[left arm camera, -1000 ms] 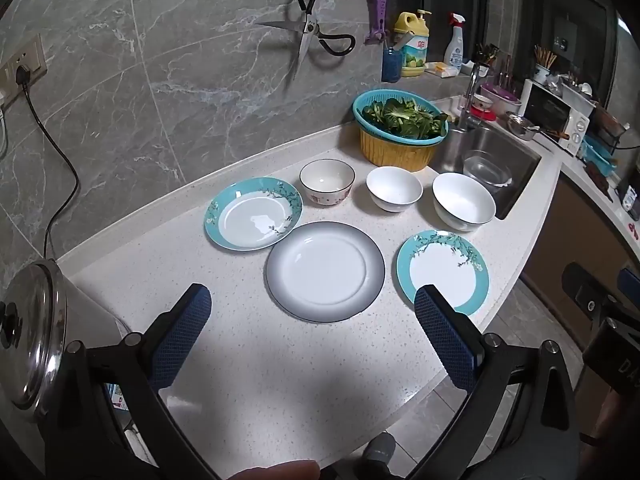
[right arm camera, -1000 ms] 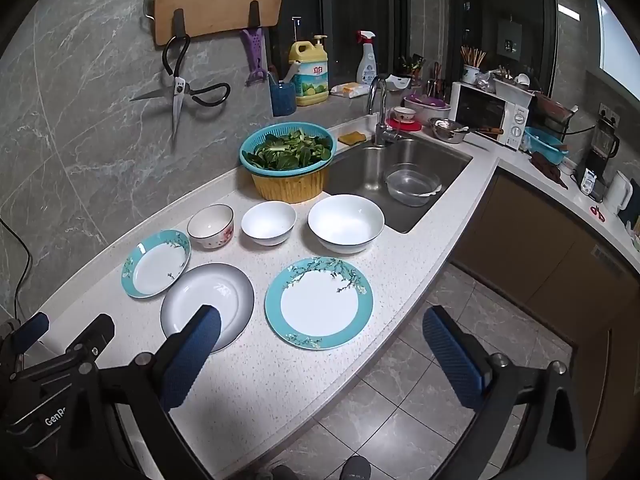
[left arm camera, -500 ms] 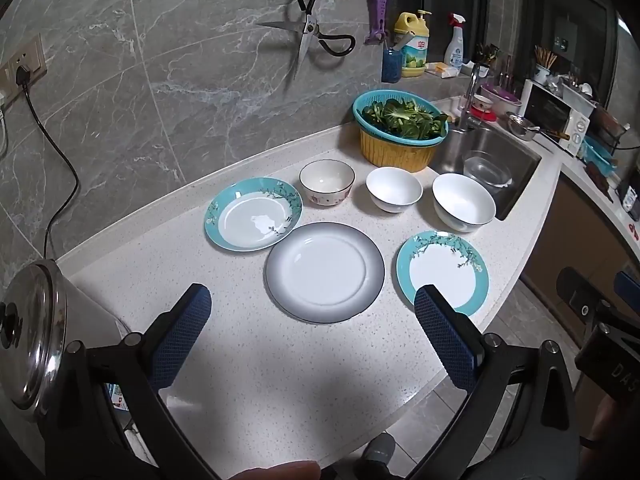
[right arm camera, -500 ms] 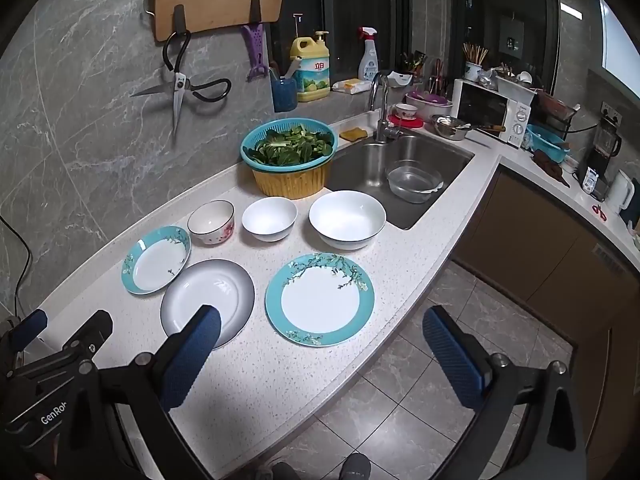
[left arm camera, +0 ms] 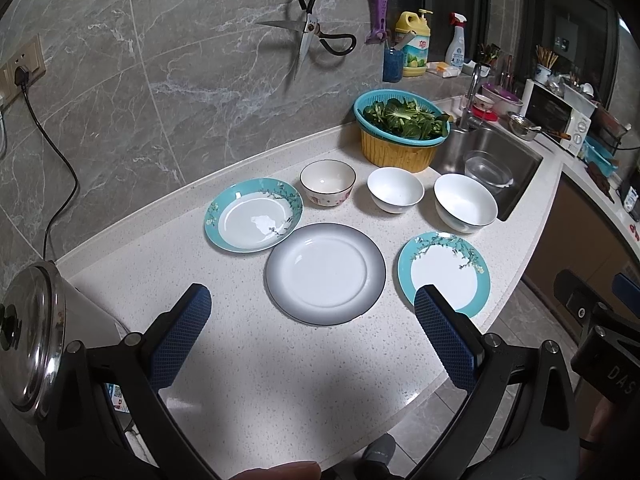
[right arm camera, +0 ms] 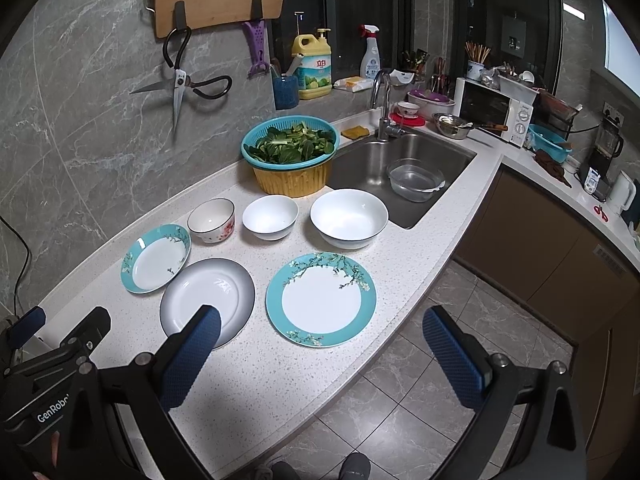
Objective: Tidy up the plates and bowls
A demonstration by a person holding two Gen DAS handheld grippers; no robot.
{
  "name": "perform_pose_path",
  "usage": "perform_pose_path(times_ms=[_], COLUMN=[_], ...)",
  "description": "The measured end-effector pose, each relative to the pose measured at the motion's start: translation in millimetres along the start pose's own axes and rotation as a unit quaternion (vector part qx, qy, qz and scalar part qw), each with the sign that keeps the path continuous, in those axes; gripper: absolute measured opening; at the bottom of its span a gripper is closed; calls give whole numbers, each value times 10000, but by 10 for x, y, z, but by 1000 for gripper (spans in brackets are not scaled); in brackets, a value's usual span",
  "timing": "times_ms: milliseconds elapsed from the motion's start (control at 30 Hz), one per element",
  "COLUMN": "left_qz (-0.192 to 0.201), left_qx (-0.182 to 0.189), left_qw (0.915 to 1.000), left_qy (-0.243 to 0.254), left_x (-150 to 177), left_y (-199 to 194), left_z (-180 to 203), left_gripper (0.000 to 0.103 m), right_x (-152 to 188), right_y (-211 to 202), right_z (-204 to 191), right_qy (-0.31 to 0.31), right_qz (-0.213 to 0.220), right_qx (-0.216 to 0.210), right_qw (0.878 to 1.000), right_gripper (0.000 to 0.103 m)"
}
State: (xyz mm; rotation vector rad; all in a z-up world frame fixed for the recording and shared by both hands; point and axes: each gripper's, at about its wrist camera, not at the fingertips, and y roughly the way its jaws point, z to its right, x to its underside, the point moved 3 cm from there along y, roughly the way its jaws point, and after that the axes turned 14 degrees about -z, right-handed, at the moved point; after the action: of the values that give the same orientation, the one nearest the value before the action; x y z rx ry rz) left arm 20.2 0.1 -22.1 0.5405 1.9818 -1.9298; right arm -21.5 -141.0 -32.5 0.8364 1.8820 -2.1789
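White speckled tabletop (left arm camera: 280,380) carries three plates in front and three bowls behind, none stacked. Both the left gripper (left arm camera: 308,300) and right gripper (right arm camera: 320,332) hover with fingers spread wide, grasping nothing. A good start is probably the grey-rimmed plate (left arm camera: 326,274): approach low and pinch its near rim.

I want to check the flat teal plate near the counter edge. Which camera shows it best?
The right wrist view: the flat teal plate lies whole and unblocked between the open fingers. In the left wrist view the same plate sits further right, its near rim hidden behind a finger of the left gripper.
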Motion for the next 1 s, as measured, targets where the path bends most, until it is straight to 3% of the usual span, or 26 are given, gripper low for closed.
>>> perform_pose_path(times_ms=[1000], left_qz=[-25], left_qx=[12], left_qw=[10000], left_qy=[8], left_x=[23], left_y=[36], left_z=[-16], left_gripper=[103], right_x=[-19], right_y=[75], right_z=[-24], right_qy=[-11], right_qz=[-42], right_qx=[-1], right_qw=[10000], right_gripper=[103])
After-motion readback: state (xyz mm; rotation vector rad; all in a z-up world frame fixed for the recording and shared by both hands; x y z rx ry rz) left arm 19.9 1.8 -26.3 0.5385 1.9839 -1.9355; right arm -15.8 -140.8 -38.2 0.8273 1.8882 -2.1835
